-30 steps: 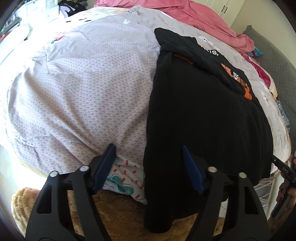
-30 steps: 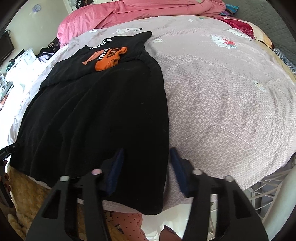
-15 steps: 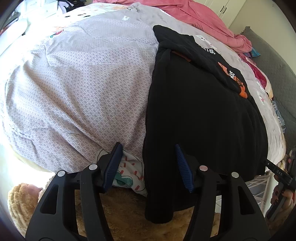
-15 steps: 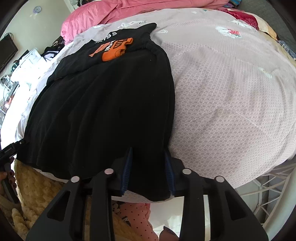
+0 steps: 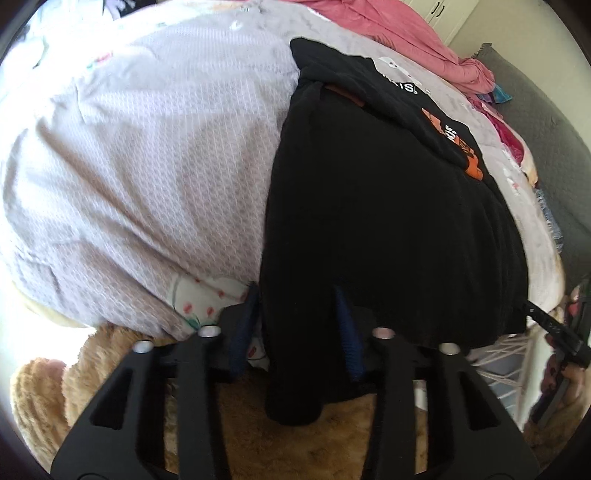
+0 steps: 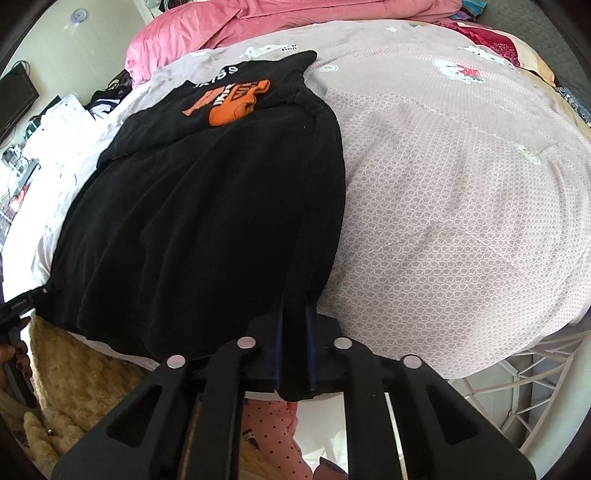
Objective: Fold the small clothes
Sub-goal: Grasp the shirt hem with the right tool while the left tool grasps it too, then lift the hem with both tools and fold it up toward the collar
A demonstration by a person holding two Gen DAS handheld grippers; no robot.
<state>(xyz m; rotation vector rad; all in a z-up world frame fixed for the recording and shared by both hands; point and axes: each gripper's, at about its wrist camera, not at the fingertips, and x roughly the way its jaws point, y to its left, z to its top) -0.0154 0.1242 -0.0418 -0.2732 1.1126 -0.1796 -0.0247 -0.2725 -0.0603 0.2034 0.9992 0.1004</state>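
A big bed (image 6: 461, 192) with a soft lilac cover fills the room. A black shirt (image 6: 207, 221) lies flat on it, its bottom edge hanging off the near side. The right gripper (image 6: 294, 343) is nearly shut, pinching one bottom corner. The left gripper (image 5: 295, 325) is part open around the other corner. I think the left must squeeze next, then both lift.

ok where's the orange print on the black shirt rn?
At the far end of the black shirt on the grey quilt: orange print sits upper left in the right wrist view, just before the pink blanket.
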